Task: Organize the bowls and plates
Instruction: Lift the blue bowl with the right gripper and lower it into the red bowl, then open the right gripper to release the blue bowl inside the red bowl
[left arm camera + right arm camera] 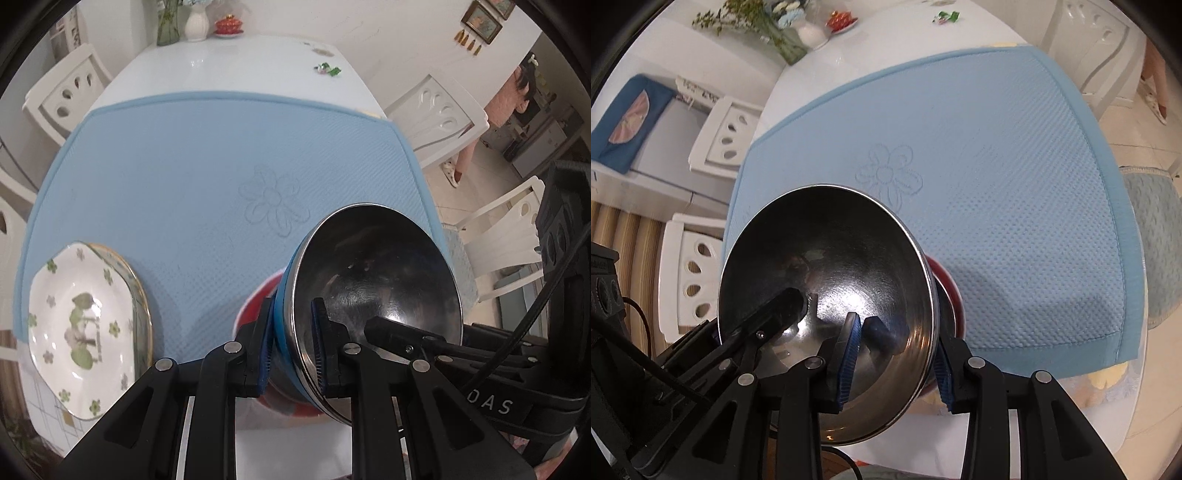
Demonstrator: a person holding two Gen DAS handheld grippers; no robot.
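Observation:
A steel bowl (pixel 373 273) with a blue outer band hangs tilted over a red bowl (pixel 258 299) at the near edge of the blue mat (pixel 184 166). My left gripper (pixel 293 325) is shut on the steel bowl's near rim, one pad inside and one outside. In the right wrist view the same steel bowl (pixel 827 258) hides most of the red bowl (pixel 951 291). My right gripper (pixel 897 332) straddles its wall with a gap at the inner pad, so it is open. A white plate with green flowers (pixel 85 325) lies on a gold-rimmed plate at the mat's left.
White chairs (pixel 62 96) stand around the white table (pixel 236 70). At its far end are vases (pixel 195 22), a red lidded cup (pixel 229 26) and a green wrapper (pixel 327 69). A person (pixel 517 96) stands in the room at far right.

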